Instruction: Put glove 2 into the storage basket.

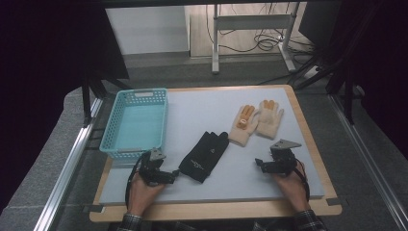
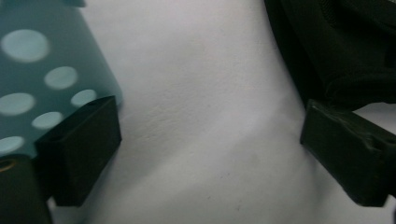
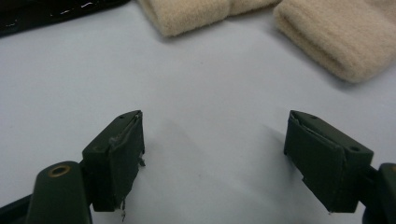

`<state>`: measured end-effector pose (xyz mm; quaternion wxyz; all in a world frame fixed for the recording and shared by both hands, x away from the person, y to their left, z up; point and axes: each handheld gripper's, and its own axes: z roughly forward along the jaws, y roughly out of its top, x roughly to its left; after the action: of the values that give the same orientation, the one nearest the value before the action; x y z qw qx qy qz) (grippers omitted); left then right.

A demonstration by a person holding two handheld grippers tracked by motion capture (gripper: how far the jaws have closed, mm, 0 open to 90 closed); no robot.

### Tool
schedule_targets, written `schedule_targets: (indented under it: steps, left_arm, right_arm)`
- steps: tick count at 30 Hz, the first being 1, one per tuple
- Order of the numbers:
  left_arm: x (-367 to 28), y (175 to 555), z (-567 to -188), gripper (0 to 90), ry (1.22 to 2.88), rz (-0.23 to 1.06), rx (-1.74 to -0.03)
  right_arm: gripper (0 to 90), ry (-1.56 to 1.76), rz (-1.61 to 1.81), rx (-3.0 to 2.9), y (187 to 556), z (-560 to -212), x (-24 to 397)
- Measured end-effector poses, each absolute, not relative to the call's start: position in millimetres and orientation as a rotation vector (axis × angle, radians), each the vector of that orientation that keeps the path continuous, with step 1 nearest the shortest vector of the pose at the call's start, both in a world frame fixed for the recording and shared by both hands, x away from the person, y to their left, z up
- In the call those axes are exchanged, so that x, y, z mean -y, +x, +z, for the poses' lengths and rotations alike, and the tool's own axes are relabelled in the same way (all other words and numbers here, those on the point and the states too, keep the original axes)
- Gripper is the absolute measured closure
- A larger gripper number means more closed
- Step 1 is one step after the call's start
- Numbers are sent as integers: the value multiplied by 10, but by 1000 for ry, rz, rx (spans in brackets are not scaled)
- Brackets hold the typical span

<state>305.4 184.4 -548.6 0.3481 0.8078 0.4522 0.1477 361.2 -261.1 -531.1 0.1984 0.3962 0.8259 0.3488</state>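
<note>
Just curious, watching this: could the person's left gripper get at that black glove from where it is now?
Probably yes. The left gripper sits with open jaws right beside the black glove, with bare mat between them; the teal basket stands on its other side, out of the way.

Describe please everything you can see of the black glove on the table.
The black glove lies flat on the pale table mat, fingers pointing away from the person, cuff nearest. It looks like thin dark fabric with a small light marking on its back. It sits between the blue basket and the cream gloves, its fingertips close to the nearer cream one. The open left gripper is just beside its cuff; contact is unclear.
</note>
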Motion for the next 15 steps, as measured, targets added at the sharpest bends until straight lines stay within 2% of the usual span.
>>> schedule_targets:
  steps: [8,15]
  left_arm:
    - [-1825,2955,-5200,49,2046,322,-1097]
    - [-1434,3073,-5114,6,2120,275,-1010]
  right_arm:
    - [198,1107,977,-2311,3612,-5313,2611]
    - [196,1107,977,-2310,3612,-5313,2610]
